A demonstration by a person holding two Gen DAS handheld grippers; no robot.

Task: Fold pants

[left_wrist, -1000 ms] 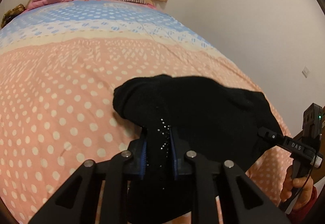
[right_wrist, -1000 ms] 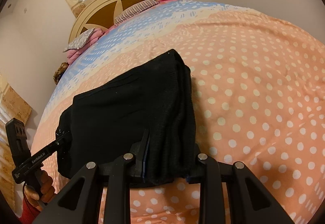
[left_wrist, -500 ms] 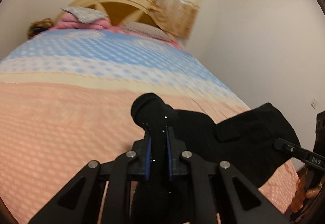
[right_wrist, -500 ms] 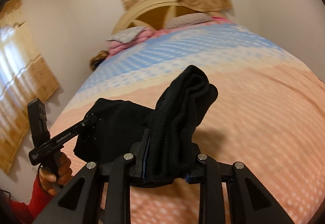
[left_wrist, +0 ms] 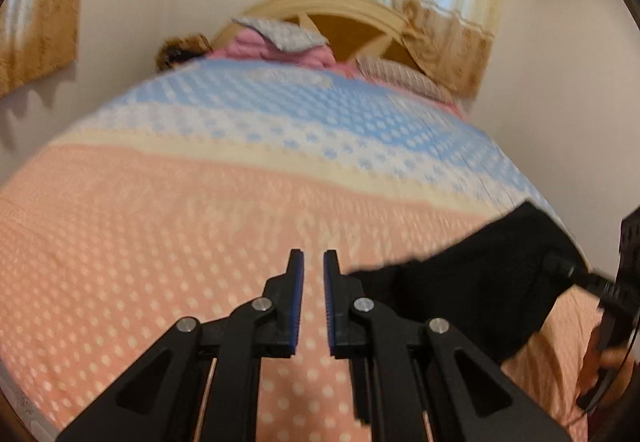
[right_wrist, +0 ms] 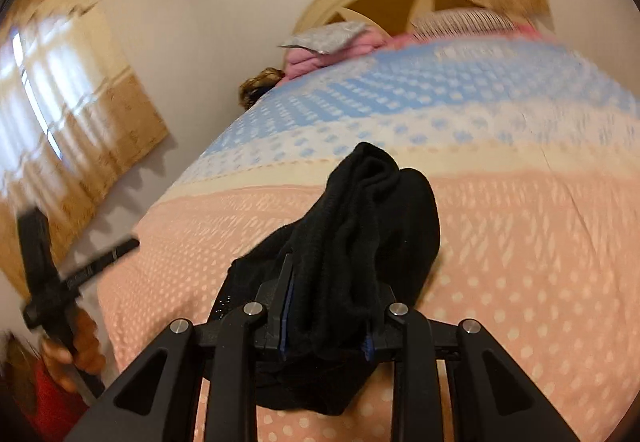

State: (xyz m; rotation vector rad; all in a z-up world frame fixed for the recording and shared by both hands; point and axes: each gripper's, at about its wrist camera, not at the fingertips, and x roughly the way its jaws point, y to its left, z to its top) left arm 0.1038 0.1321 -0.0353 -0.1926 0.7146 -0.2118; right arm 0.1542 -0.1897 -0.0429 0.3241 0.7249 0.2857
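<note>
On the bed (left_wrist: 160, 242), under its dotted quilt of peach, cream and blue bands, nothing lies flat near the middle; the black pants (right_wrist: 360, 242) are off the quilt's centre, bunched toward the bed's near right side and hanging from the right gripper (right_wrist: 326, 322). A second ago both tools pinched the garment over the bed, the left one holding a fold speckled with small shiny dots. Now the left gripper (left_wrist: 313, 298) has let that fold go: its blue-lined jaws stand almost together with only bare quilt showing in the narrow slit between them, and the pants appear in its view only as a dark mass at the right, near the bed's edge, beside the other tool. The right gripper's jaws remain clamped on a thick wad of the black cloth, which rises in a rounded hump above them and droops below. Both views are smeared, which fits hands swinging across the bed. At the bed's left side, a hand (right_wrist: 76, 346) in a red sleeve carries the left tool clear of the fabric. The release probably means one fold is finished, or the grip slipped; either way the left tool likely needs a fresh hold before the next fold.
</note>
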